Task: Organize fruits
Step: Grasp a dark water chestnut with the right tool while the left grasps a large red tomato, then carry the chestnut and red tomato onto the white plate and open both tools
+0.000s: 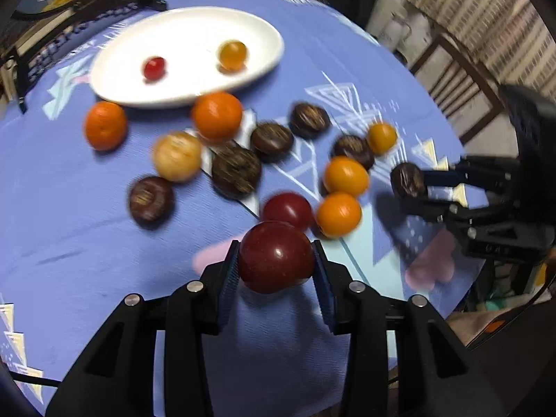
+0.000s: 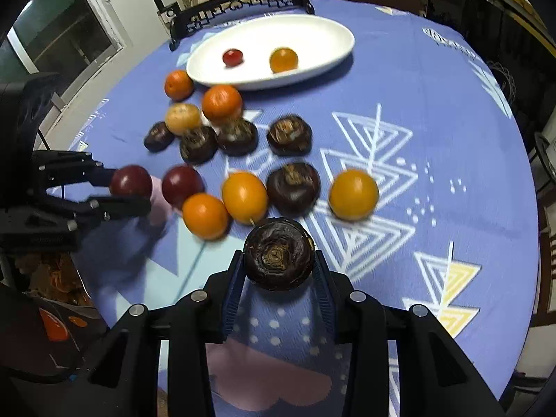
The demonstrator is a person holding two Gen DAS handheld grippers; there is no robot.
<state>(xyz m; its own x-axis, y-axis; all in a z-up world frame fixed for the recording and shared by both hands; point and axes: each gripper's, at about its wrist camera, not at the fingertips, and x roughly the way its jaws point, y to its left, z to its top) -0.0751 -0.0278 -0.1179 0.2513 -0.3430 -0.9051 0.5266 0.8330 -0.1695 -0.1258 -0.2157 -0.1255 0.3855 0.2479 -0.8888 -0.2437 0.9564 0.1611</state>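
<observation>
Left gripper (image 1: 276,266) clamps a glossy dark-red round fruit (image 1: 276,257) above the near edge of the blue patterned tablecloth (image 2: 434,104). Right gripper (image 2: 278,267) pinches a wrinkled dark-brown round fruit (image 2: 278,253). White oval plate (image 2: 312,27) sits at the far edge.

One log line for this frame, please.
left tool: shut on red fruit | right tool: shut on dark fruit | plate: two small fruits | rest: loose on cloth
</observation>
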